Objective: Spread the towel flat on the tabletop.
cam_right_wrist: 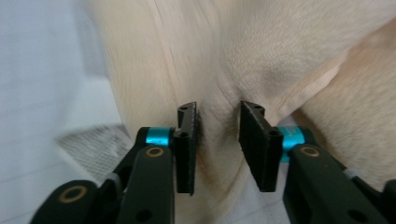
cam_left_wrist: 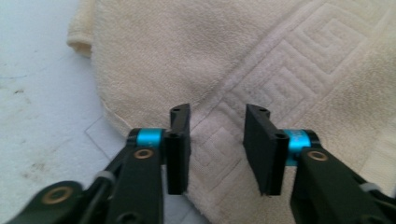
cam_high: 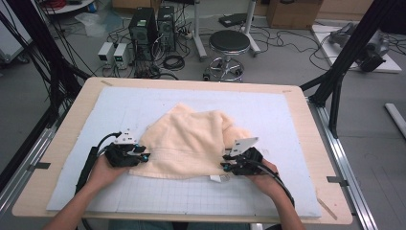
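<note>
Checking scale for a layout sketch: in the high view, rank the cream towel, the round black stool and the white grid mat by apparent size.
1. White grid mat
2. Cream towel
3. Round black stool, though it stands farther off, so it may look smaller than it is.

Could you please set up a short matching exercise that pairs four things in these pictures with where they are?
Things:
1. towel
2. left gripper
3. right gripper
4. stool

Places:
A. on the floor beyond the table's far edge
B. at the towel's near right corner, jaws open
C. rumpled in the middle of the white mat
D. at the towel's near left edge, jaws open over a woven key pattern

Pairs: 1-C, 2-D, 3-B, 4-A
</note>
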`<state>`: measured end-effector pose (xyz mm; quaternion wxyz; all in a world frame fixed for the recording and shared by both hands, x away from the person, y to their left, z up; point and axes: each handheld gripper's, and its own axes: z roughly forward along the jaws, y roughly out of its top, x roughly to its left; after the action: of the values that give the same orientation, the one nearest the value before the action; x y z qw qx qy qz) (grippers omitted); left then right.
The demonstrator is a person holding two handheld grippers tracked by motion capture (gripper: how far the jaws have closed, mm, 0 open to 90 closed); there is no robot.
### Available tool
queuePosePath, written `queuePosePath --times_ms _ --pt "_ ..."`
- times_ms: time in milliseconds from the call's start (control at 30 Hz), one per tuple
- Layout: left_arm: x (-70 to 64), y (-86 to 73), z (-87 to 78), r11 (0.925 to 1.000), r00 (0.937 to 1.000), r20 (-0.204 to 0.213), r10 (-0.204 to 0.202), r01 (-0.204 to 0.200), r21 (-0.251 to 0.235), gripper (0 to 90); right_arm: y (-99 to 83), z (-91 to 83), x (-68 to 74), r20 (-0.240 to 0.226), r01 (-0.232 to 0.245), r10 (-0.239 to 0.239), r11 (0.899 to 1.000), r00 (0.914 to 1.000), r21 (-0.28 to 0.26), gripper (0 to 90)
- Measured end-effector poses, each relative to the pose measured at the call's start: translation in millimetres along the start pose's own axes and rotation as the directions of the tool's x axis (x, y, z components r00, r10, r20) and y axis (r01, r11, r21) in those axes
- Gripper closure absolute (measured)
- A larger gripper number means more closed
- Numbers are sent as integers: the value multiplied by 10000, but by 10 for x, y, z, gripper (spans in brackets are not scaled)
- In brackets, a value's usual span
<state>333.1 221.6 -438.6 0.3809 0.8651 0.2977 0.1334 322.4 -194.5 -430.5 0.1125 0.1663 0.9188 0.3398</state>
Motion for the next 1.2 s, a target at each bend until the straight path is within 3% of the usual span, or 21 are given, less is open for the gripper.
queuePosePath --times_ms 100,233,433,533,700,833,1100,1200 --pt "-41 1 1 9998 9998 -93 196 -196 -16 760 -20 36 -45 -348 -450 444 9988 9984 -170 774" --pt "-76 -2 7 10000 9997 -229 -31 29 -87 833 -32 32 -38 -566 -581 567 9980 9968 -230 835" --pt "-70 4 -36 9991 9990 -69 -434 434 25 859 -42 -16 -36 -684 -821 792 9958 9945 -399 849" --pt "-108 27 -123 9997 9997 -77 -245 245 -25 860 -36 -94 -3 -750 -736 691 9956 9948 -582 850" --pt "-258 65 -383 9985 10000 24 61 -60 -536 860 -2 -305 170 -701 -446 375 9937 9968 -1026 850" --pt "-466 67 -595 9950 9991 125 411 -398 -919 860 -8 -502 358 -721 -256 164 9915 9973 -1275 850" --pt "-874 73 -1022 9864 9914 513 1202 -1134 -1193 861 -50 -956 772 -1000 201 -388 9833 9942 -1810 842" --pt "-952 55 -1116 9827 9856 905 1432 -1308 -1309 850 -49 -1080 865 -1262 222 -479 9800 9908 -1976 760"
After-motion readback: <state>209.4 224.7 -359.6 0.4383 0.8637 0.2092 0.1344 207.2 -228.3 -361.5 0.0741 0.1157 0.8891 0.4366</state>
